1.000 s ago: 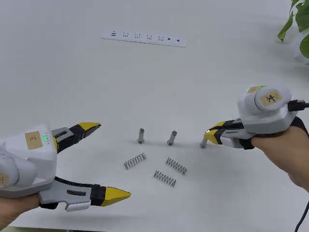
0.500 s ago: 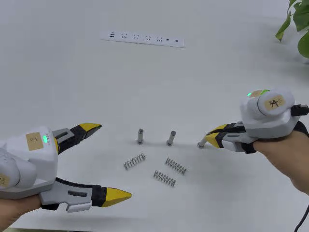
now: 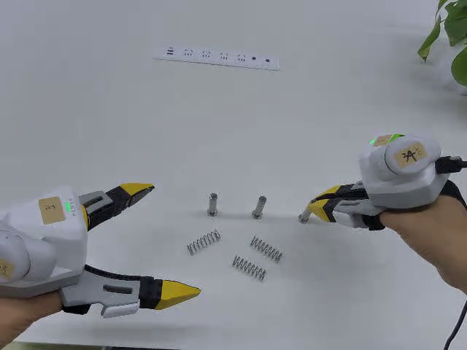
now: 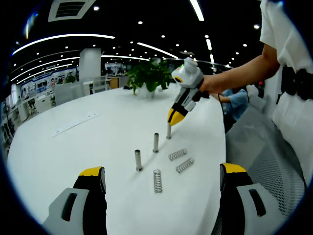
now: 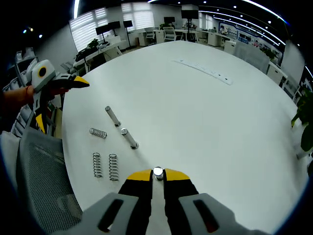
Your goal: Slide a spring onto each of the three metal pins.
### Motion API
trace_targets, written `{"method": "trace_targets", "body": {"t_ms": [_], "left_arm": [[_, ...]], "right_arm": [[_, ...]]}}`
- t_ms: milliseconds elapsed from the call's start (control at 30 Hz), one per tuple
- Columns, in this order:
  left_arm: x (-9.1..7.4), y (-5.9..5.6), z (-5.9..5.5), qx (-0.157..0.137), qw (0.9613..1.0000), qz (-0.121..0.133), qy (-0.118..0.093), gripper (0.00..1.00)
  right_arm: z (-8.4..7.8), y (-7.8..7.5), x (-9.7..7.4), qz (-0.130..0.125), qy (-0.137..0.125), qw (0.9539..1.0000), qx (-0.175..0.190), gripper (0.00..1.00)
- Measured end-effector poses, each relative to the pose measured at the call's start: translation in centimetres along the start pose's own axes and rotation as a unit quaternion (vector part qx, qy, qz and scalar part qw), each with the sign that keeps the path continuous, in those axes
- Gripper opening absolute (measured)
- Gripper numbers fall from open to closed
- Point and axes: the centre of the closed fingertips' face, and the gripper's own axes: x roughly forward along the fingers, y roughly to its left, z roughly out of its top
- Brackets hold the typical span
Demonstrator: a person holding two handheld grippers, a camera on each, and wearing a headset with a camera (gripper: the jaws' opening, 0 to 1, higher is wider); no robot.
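Note:
Three metal pins stand in a row on the white table: the left pin (image 3: 212,204), the middle pin (image 3: 259,207) and the right pin (image 3: 304,216). In front of them lie three springs (image 3: 203,242) (image 3: 266,249) (image 3: 249,268). My right gripper (image 3: 314,209) is shut on the right pin, whose head (image 5: 158,172) shows between the yellow tips. Wide open, my left gripper (image 3: 160,240) hovers left of the springs with nothing between its jaws. In the left gripper view the pins (image 4: 156,142) and a spring (image 4: 157,180) lie ahead, with the right gripper (image 4: 177,115) beyond.
A white power strip (image 3: 217,57) lies at the far side of the table. Green plant leaves (image 3: 449,36) hang over the far right corner. The table's near edge runs just below the left gripper.
The right gripper's tips have edged slightly left and down at the right pin. The left gripper stays open in the same place.

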Motion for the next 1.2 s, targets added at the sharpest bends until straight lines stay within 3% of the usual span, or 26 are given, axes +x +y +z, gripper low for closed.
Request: {"method": "trace_targets", "body": {"t_ms": [667,1200], "left_arm": [[0.1,-0.2,0.4,0.000,1.0000,0.000,-0.002,0.99],[0.0,-0.4,0.6,0.006,1.0000,0.001,0.000,0.99]], "right_arm": [[0.2,0.0,-0.1,0.004,-0.004,1.0000,0.001,0.11],[0.1,0.6,-1.1,0.004,-0.018,0.9998,-0.003,0.22]]}}
